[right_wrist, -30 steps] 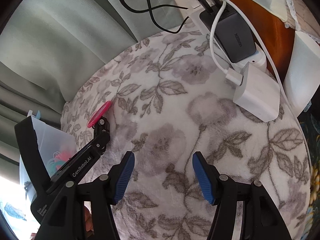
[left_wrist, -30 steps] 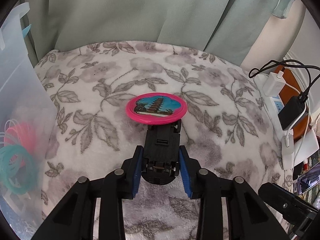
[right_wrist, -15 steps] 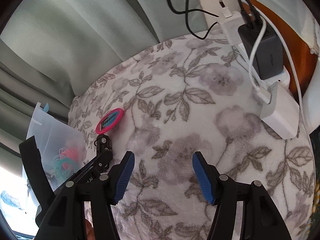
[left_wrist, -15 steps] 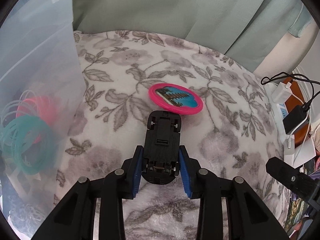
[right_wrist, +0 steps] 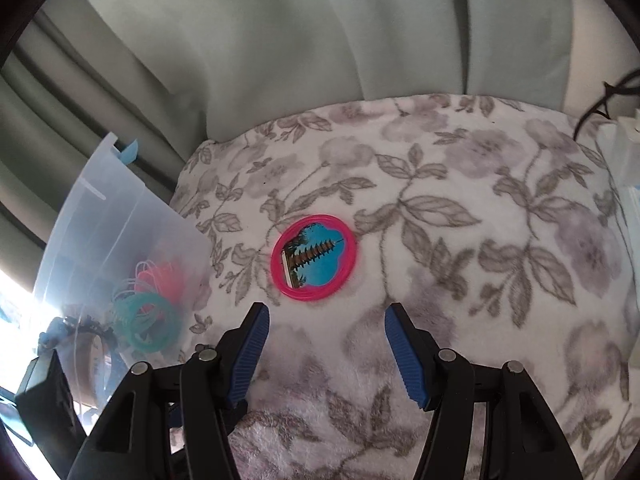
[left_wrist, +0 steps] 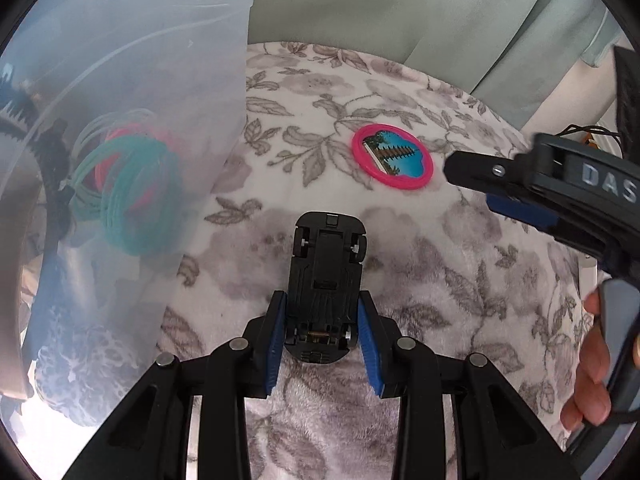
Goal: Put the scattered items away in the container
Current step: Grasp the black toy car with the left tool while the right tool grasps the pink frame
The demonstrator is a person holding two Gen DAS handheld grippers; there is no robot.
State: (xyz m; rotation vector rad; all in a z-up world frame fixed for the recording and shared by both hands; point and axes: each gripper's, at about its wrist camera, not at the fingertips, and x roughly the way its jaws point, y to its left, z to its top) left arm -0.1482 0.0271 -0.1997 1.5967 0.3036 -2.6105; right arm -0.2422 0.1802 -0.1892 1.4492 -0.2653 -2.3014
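Note:
My left gripper (left_wrist: 322, 322) is shut on a black toy car (left_wrist: 326, 268), held underside up above the floral blanket, just right of the clear plastic container (left_wrist: 120, 80). A pink-rimmed round disc with a pagoda picture (left_wrist: 393, 156) lies flat on the blanket beyond the car. In the right wrist view the disc (right_wrist: 313, 257) lies just ahead of my right gripper (right_wrist: 326, 316), which is open and empty. The right gripper also shows at the right of the left wrist view (left_wrist: 540, 184). The container (right_wrist: 112, 240) stands at the left.
Inside the container lie teal and pink coil rings (left_wrist: 128, 184) and dark items. A floral blanket (right_wrist: 460, 240) covers the surface, with a green curtain (right_wrist: 320, 40) behind. Cables and a charger (right_wrist: 624, 120) sit at the right edge.
My left gripper has carried the car left, closer to the container. My right gripper has swung left from the chargers and now faces the pink disc.

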